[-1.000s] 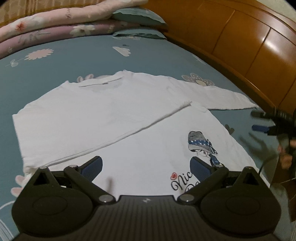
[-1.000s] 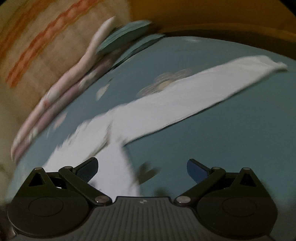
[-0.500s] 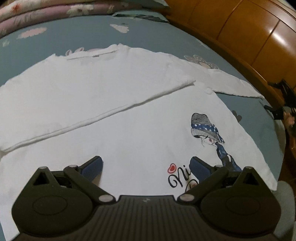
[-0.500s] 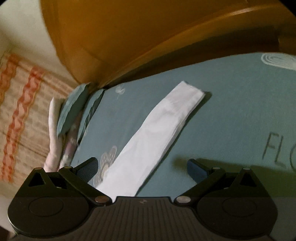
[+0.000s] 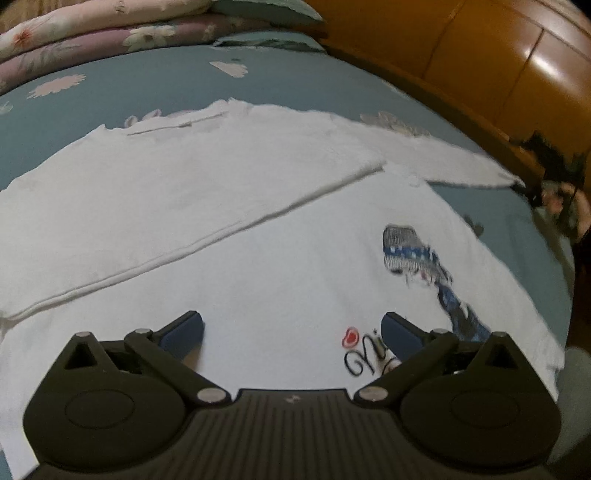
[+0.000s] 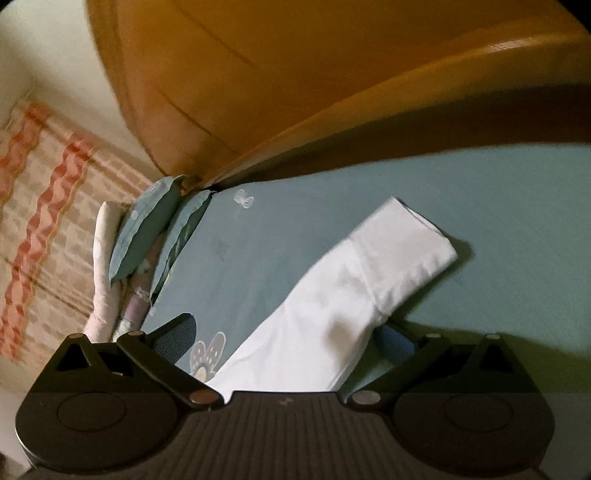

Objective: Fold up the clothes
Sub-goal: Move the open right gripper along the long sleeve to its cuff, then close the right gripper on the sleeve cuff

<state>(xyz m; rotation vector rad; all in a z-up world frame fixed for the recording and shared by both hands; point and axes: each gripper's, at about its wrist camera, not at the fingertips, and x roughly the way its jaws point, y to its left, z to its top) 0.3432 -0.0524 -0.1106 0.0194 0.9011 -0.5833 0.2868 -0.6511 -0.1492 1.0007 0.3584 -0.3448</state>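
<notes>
left gripper (image 5: 291, 328): fingers spread, holding nothing, low over white shirt (image 5: 258, 229) spread flat on teal bedsheet (image 5: 147, 81) | printed figure (image 5: 417, 254) just ahead-right of it | right gripper (image 6: 284, 336): fingers apart, straddling the shirt's sleeve (image 6: 354, 291), not clamped | wooden headboard (image 6: 258, 74) beyond

**Shirt flat on the bed, one sleeve reaching toward the headboard**

The shirt (image 5: 258, 266) lies spread on the bed (image 5: 155, 85), one side folded over its middle. Its sleeve (image 6: 354, 295) stretches out toward the headboard (image 5: 480, 66). Pillows (image 6: 147, 236) and folded quilts (image 5: 92, 33) are stacked at the far end. The left hand-held gripper (image 5: 291, 332) hangs over the shirt's front; the right hand-held gripper (image 6: 284, 336) straddles the sleeve.
</notes>
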